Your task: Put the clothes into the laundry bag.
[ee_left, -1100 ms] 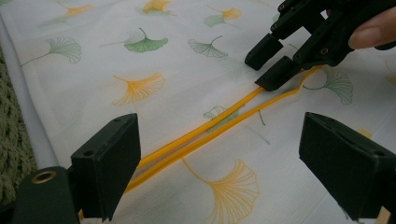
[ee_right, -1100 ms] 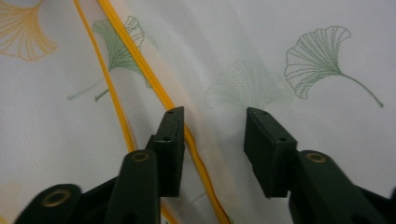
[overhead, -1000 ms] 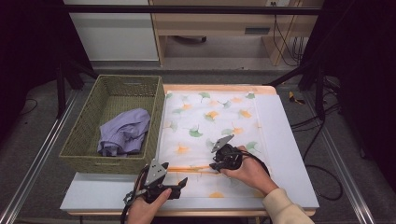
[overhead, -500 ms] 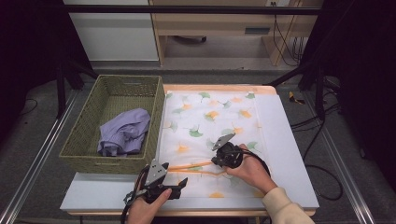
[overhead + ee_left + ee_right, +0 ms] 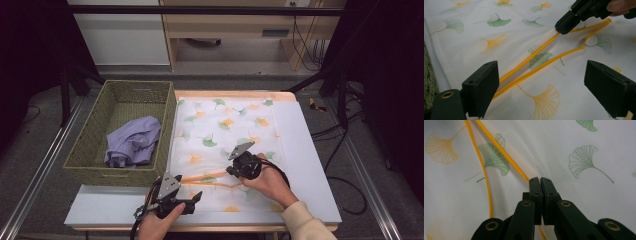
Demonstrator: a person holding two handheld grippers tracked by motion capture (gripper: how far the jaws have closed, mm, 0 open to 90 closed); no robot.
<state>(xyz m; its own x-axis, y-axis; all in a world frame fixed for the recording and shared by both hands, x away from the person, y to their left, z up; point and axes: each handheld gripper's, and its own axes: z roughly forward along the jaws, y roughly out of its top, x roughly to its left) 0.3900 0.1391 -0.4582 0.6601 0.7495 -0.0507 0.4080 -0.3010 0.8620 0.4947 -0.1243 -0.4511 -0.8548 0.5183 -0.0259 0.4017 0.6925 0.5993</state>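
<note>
Right gripper [image 5: 235,169] has just closed; jaws are together, pinching the cloth [image 5: 225,130] right at its orange hem [image 5: 544,45]. Left gripper [image 5: 196,196] has jaws wide apart, holding nothing.

Risk: the pinch looks like it's on a thin edge only. The cloth is sheer and slick, so a quick lift could slip it out, or catch one layer and leave the rest flat. The left isn't on the hem yet, so a one-sided pull would skew or bunch it.

Cloth lies spread on the table [image 5: 310,165], right of the basket [image 5: 90,150]. Hem fold runs from between the left gripper's jaws out to the right gripper's tips.
</note>
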